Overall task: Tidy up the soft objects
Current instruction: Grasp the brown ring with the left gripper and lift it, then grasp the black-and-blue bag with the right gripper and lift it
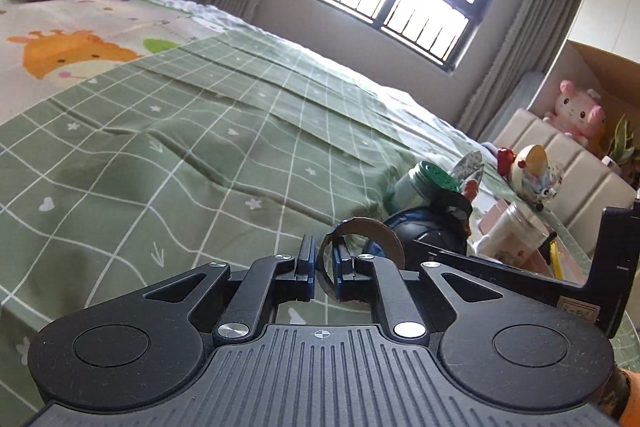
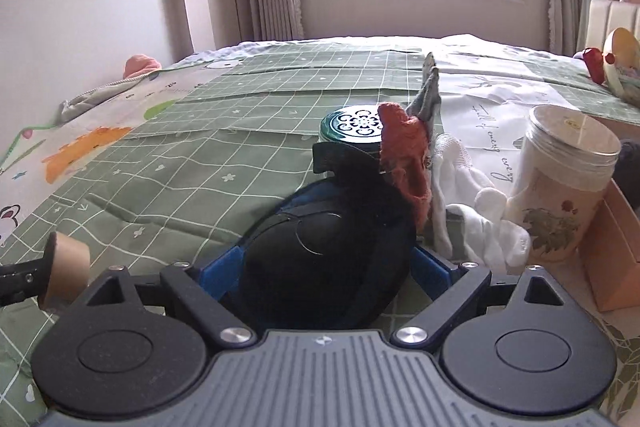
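My left gripper [image 1: 323,269] is shut on the wall of a brown cardboard roll [image 1: 362,241], held above the green checked bedspread [image 1: 192,147]; the roll also shows at the left edge of the right wrist view [image 2: 68,269]. My right gripper [image 2: 324,267] has its blue fingers [image 2: 218,273] around a black padded object with blue trim [image 2: 328,251], which lies on the bed. An orange knitted piece [image 2: 404,155] and white gloves [image 2: 476,219] lie just beyond it. The black object also shows in the left wrist view [image 1: 432,231].
A green-lidded jar [image 2: 352,125], a tall white canister [image 2: 560,187] and an orange box [image 2: 618,247] stand on the bed to the right. A pink plush [image 1: 578,113] sits by the padded headboard [image 1: 560,155]. A cartoon blanket [image 1: 68,39] lies far left.
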{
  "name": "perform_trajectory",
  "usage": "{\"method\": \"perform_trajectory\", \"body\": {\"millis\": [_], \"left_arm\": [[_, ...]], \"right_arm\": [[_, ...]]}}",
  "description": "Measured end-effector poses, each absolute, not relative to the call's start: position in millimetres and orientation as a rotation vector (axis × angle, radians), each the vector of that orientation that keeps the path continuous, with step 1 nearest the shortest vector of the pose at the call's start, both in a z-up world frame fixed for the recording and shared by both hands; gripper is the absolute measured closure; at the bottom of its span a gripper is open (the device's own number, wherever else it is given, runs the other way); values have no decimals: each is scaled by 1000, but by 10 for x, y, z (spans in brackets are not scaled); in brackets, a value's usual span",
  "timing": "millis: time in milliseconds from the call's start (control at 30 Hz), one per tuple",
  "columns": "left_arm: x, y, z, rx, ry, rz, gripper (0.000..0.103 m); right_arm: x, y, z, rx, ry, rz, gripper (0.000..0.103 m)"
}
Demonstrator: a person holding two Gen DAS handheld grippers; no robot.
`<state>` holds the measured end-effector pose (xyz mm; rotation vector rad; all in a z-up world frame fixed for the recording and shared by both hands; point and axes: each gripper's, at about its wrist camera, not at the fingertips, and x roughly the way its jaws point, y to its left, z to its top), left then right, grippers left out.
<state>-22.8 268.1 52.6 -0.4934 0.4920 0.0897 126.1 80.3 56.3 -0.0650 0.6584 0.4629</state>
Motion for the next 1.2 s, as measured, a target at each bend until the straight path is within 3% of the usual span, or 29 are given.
{"method": "perform_trajectory", "body": {"millis": [67, 233, 267, 300, 400, 567, 633, 700, 867, 1000, 1067, 1200], "left_arm": [[-221, 2696, 481, -507, 499, 85, 92], [-197, 2692, 424, -533, 505, 75, 92], [-194, 2679, 423, -534, 505, 70, 92], [-194, 2654, 427, -533, 505, 64, 92], [-180, 2582, 444, -528, 506, 44, 92], [-163, 2479, 476, -520, 508, 39, 92], [-176, 2467, 493, -517, 502, 46, 92], [-196, 2488, 506, -516, 497, 61, 92], [-237, 2669, 505, -533, 483, 128, 92], [-265, 2783, 457, -560, 486, 158, 92], [-266, 2806, 427, -572, 492, 160, 92], [-238, 2807, 379, -581, 502, 150, 92]], "right_arm": [[1297, 782, 550, -72, 675, 496, 13], [1142, 565, 724, -149, 682, 658, 57], [1104, 513, 757, -170, 690, 677, 85], [1095, 458, 777, -176, 720, 689, 101], [1089, 237, 759, -156, 786, 683, 102], [1023, 160, 783, -169, 732, 624, 97], [1012, 222, 818, -137, 711, 623, 77], [975, 320, 841, -101, 653, 584, 34], [933, 796, 773, -89, 523, 452, 26], [1094, 1251, 565, -221, 569, 303, 25], [1147, 1384, 454, -335, 589, 270, 19], [1152, 1107, 514, -344, 606, 335, 21]]}}
